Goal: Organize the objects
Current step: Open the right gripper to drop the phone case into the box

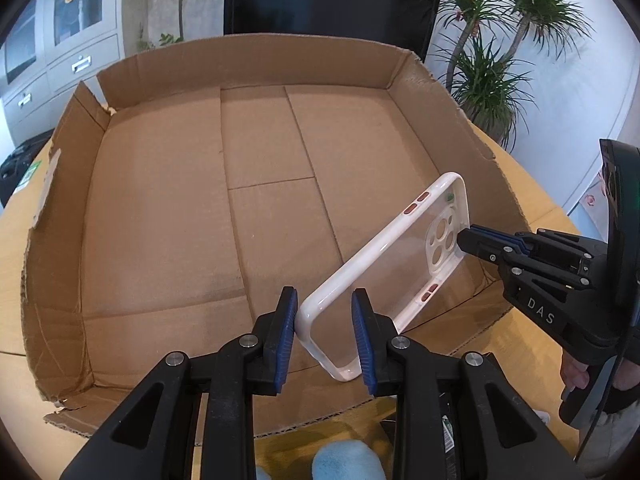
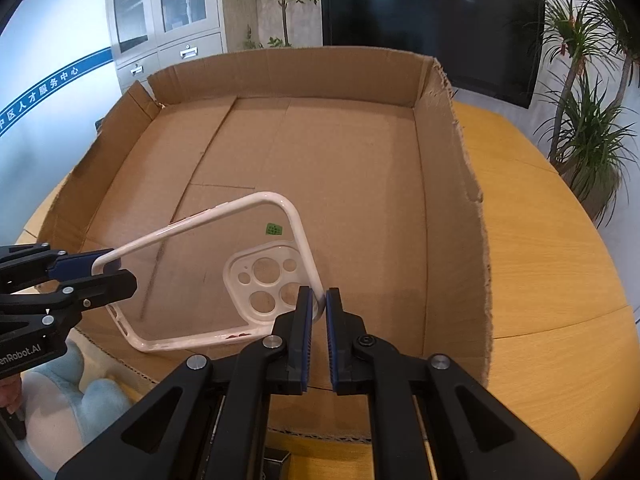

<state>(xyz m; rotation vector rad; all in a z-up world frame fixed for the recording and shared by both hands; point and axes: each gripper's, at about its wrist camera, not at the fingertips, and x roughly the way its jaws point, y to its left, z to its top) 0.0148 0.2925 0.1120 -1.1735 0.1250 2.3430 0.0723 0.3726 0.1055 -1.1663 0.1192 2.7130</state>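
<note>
A clear phone case with a white rim (image 1: pixel 384 264) (image 2: pixel 208 276) hangs in the air over the near right part of a wide, shallow cardboard box (image 1: pixel 168 208) (image 2: pixel 360 168). My right gripper (image 2: pixel 319 304) is shut on the case's rim by the camera cutout; it shows in the left wrist view (image 1: pixel 466 236). My left gripper (image 1: pixel 325 312) is open, its fingers on either side of the case's other end, the left pad touching the rim; it shows in the right wrist view (image 2: pixel 106 268). The box is empty.
The box sits on a round wooden table (image 2: pixel 540 264). A light blue soft thing (image 1: pixel 344 460) (image 2: pixel 72 396) lies by the near edge. Behind stand a dark screen (image 2: pixel 432 12), potted plants (image 1: pixel 492 60) and a grey cabinet (image 2: pixel 164 12).
</note>
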